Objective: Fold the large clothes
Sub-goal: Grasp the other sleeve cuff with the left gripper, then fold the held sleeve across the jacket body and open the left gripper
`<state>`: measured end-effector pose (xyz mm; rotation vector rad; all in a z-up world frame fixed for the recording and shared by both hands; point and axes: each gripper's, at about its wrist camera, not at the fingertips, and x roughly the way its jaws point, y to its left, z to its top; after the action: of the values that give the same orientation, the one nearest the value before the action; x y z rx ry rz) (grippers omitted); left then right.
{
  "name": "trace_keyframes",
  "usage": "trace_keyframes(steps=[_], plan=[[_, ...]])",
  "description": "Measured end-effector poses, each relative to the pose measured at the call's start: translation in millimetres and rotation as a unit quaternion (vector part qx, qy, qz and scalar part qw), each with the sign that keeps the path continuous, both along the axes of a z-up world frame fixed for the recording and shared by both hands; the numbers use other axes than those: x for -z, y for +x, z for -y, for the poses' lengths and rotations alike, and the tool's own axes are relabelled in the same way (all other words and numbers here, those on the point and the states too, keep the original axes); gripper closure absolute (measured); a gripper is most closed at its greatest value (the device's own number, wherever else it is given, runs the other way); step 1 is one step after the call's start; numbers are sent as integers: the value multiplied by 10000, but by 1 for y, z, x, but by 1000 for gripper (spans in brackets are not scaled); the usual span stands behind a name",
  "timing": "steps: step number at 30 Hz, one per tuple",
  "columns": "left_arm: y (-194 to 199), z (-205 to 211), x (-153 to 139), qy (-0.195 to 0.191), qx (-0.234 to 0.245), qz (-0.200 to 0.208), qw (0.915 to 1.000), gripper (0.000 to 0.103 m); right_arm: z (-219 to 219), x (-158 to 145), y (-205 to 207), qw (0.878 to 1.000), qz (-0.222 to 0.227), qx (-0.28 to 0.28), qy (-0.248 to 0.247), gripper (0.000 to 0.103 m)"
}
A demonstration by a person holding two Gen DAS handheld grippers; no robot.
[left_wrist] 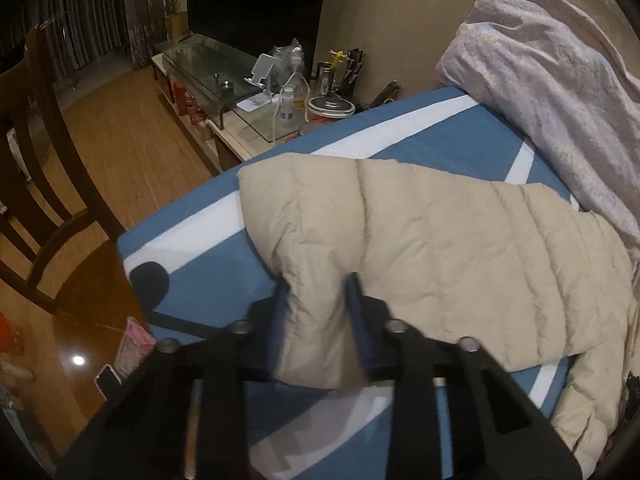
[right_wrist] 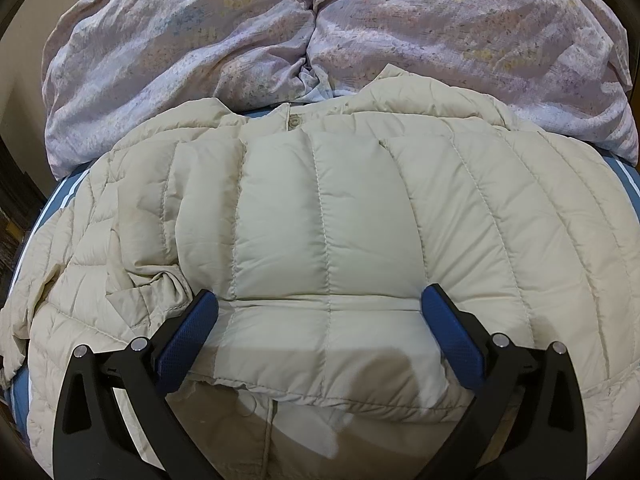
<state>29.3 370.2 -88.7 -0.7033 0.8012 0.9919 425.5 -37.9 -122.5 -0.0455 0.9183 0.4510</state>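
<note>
The cream quilted jacket lies spread on a bed with a blue and white sheet, its collar at the far side against a lilac floral duvet. The left claw is clamped on the end of one sleeve, which bulges between its blue pads. The right claw stands wide apart above the middle of the jacket, holding nothing; its pads are over the padded panels. Far to the left, beside the bed, there is a glass counter with bottles and small things, and a wooden chair.
</note>
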Motion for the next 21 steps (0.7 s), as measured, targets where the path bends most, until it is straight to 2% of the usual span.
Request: trace_keyframes(steps=[1, 4, 12, 16, 21], plan=[[2, 0, 0, -14, 4, 28, 10000, 90, 0, 0, 0, 10000, -1, 0, 5, 1], [9, 4, -4, 75, 18, -53, 10000, 98, 0, 0, 0, 10000, -1, 3, 15, 1], [53, 31, -46, 399, 582, 236, 9972, 99, 4, -1, -1, 9997, -26, 7, 241, 1], [89, 59, -77, 572, 1100, 597, 9905, 99, 5, -1, -1, 9996, -32, 3, 292, 1], [141, 106, -112, 693, 1892, 1042, 9739, 99, 7, -1, 0, 9992, -42, -2, 402, 1]])
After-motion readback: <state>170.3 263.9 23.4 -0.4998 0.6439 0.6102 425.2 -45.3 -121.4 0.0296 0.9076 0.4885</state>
